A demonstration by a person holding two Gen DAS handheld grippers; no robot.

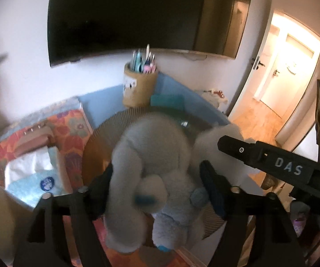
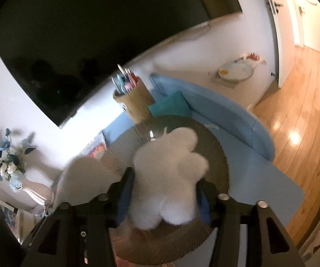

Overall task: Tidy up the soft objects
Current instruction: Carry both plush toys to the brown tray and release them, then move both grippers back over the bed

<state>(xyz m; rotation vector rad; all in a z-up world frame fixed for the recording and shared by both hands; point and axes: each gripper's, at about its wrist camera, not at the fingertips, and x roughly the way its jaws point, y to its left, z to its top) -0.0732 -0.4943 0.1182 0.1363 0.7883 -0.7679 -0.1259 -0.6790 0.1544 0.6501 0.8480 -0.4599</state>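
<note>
A grey plush animal [image 1: 151,155] with a blue nose hangs, blurred, between the fingers of my left gripper [image 1: 157,171] above a round ribbed basket [image 1: 97,138]. Those jaws stand wide, and a gap shows beside the right pad, so nothing is gripped. A white plush toy [image 2: 169,178] sits between the fingers of my right gripper [image 2: 166,178], over the same basket [image 2: 220,151]; its fur brushes the blue pads, which do not squeeze it. The right gripper's finger [image 1: 271,162] reaches in from the right in the left wrist view. The grey plush [image 2: 86,173] shows at the left in the right wrist view.
The basket stands on a blue table [image 2: 260,173] against a white wall under a dark TV [image 1: 137,15]. A pen holder [image 1: 140,86] stands behind the basket. A tissue box [image 1: 33,178] lies left. A flower vase [image 2: 11,164] stands far left, and an open doorway [image 1: 286,71] is on the right.
</note>
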